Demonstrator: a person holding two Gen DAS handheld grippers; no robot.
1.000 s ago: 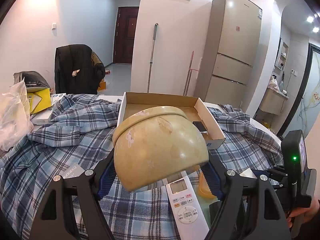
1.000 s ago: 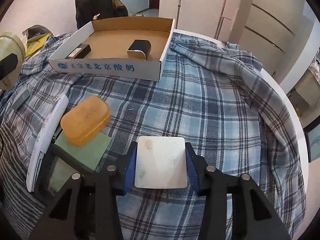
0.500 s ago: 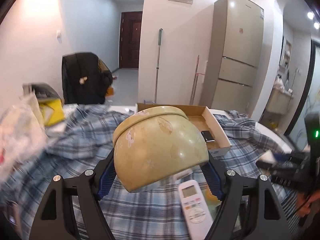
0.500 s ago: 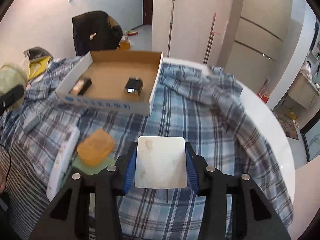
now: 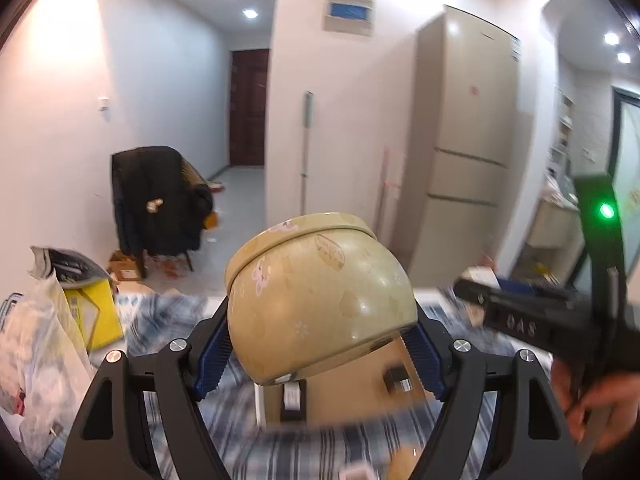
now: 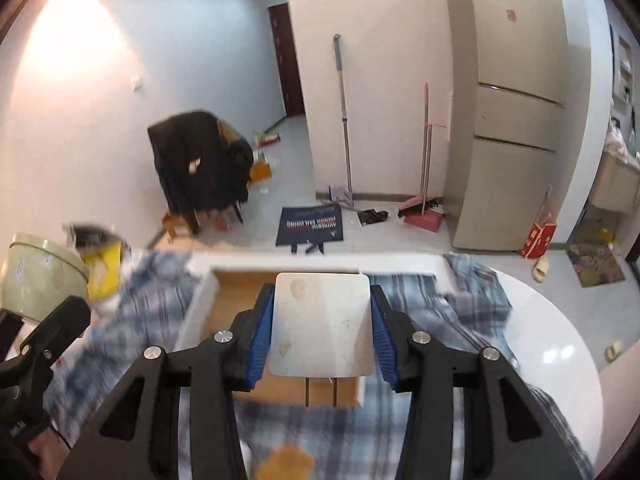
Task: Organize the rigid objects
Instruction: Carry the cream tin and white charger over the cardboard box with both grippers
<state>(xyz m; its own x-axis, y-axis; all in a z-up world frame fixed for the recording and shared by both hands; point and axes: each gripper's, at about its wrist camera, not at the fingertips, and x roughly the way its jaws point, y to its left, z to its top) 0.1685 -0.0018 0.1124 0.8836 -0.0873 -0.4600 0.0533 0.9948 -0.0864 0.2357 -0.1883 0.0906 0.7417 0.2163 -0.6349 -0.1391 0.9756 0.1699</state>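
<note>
Both grippers have risen and now hover over the cardboard box (image 6: 224,300) at 12 o'clock: left gripper (image 5: 320,354) fingers clamp the round tin (image 5: 320,300), right gripper (image 6: 322,330) fingers clamp the white square plate (image 6: 322,324); drop-off looks imminent.

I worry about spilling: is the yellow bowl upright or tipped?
Tipped. The bowl leans between the left gripper's fingers, rim slanted away; its inside is hidden.

Home: fridge (image 6: 516,120), mop (image 6: 344,112), slippers (image 6: 540,270).

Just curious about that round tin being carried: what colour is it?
The tin is pale yellow-green with small flower prints, clearest in the left wrist view.
</note>
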